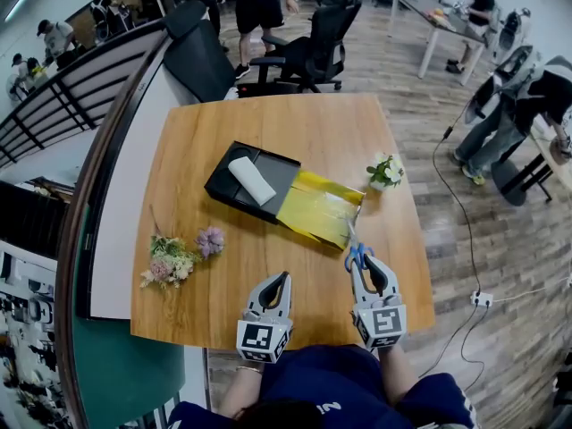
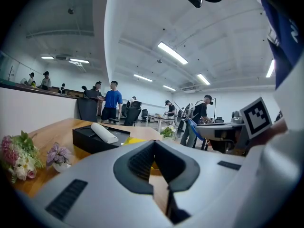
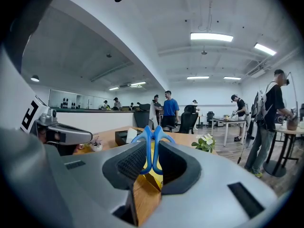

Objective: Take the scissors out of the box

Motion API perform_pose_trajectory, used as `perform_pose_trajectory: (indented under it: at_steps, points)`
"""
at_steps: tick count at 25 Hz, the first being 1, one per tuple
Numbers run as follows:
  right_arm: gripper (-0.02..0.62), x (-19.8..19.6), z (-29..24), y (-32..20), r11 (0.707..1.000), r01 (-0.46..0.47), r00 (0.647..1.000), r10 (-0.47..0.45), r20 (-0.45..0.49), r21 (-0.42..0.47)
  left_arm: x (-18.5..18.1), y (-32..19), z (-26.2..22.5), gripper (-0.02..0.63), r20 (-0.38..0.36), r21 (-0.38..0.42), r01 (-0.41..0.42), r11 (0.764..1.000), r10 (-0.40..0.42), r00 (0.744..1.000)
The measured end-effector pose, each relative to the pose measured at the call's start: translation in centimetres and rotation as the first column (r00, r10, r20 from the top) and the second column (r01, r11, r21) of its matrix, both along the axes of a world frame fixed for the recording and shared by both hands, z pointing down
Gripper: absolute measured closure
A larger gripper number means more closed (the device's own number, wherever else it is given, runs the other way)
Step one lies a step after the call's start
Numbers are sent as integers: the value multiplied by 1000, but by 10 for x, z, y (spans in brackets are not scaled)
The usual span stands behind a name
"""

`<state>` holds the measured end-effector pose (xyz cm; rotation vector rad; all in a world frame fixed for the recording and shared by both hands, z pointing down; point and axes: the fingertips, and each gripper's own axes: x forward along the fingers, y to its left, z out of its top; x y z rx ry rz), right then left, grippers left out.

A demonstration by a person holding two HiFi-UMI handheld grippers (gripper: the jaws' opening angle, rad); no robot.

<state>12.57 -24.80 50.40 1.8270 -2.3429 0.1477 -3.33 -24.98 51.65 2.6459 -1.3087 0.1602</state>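
Closest in, my left gripper (image 1: 279,282) has its jaws pressed together on nothing. At its three o'clock, my right gripper (image 1: 361,264) is clamped on the blue plastic loop handles of the scissors (image 3: 148,148). Their blades point to twelve o'clock, at the glossy yellow sheet's (image 1: 320,208) near corner. Farther off at eleven o'clock, well clear of the scissors, the matte black rectangular box (image 1: 223,186) lies on the wooden table (image 1: 268,123), with a white roll (image 1: 252,180) inside.

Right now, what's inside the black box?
A white roll lies in the black box. Whatever sits under the roll is covered. The scissors are outside, held by the right gripper in its jaws.
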Motion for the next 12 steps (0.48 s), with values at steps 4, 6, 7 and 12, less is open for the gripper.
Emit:
perform_pose_trajectory:
  at_steps: [4, 6, 7, 12]
  points:
    - [502, 0, 0, -2, 1000, 1, 1000, -1, -2, 1, 0, -1, 2, 603, 8, -4, 3, 1000, -3, 1000]
    - [502, -1, 1, -3, 1000, 2, 1000, -2, -2, -1, 0, -2, 3, 603, 8, -7, 5, 1000, -5, 1000]
    - [502, -1, 1, -3, 1000, 2, 1000, -2, -2, -2, 0, -2, 3, 602, 7, -8, 7, 1000, -7, 1000]
    - [502, -1, -2, -7, 1000, 5, 1000, -5, -4, 6, -3, -5, 1, 603, 7, -3, 21, 1000, -21, 1000]
